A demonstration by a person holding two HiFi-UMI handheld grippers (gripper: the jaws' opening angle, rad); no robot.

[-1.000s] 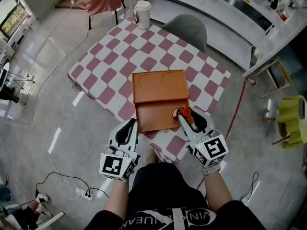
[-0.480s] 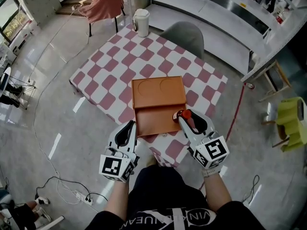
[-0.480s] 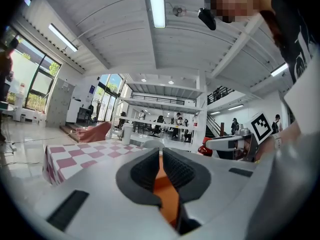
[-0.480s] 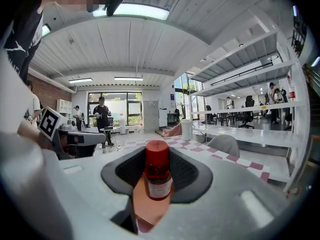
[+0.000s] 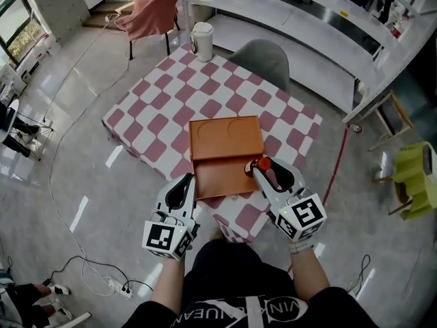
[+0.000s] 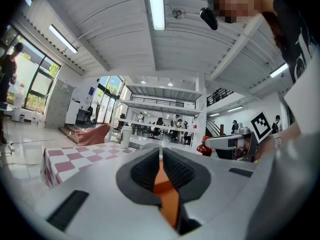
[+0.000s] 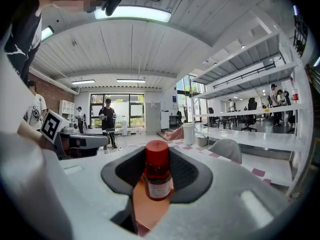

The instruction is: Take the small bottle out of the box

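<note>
The orange box (image 5: 225, 139) lies open on the checkered table (image 5: 205, 94), its lid folded back. My right gripper (image 5: 264, 167) is shut on the small bottle (image 5: 263, 163), which has a red cap, at the box's near right corner. In the right gripper view the small bottle (image 7: 157, 178) stands upright between the dark pads (image 7: 186, 171) of my right gripper (image 7: 157, 170). My left gripper (image 5: 183, 185) hangs at the box's near left corner, off the table's edge. In the left gripper view my left gripper (image 6: 161, 159) is shut with nothing in it.
A white jug (image 5: 202, 35) stands at the table's far corner. A grey chair (image 5: 263, 56) sits behind the table, and a chair draped in pink cloth (image 5: 151, 12) stands at the far left. White counters (image 5: 321, 26) run along the back. Cables (image 5: 89, 251) lie on the floor.
The head view has shifted a little. Both grippers stand about where they were, and the right one still holds the bottle.
</note>
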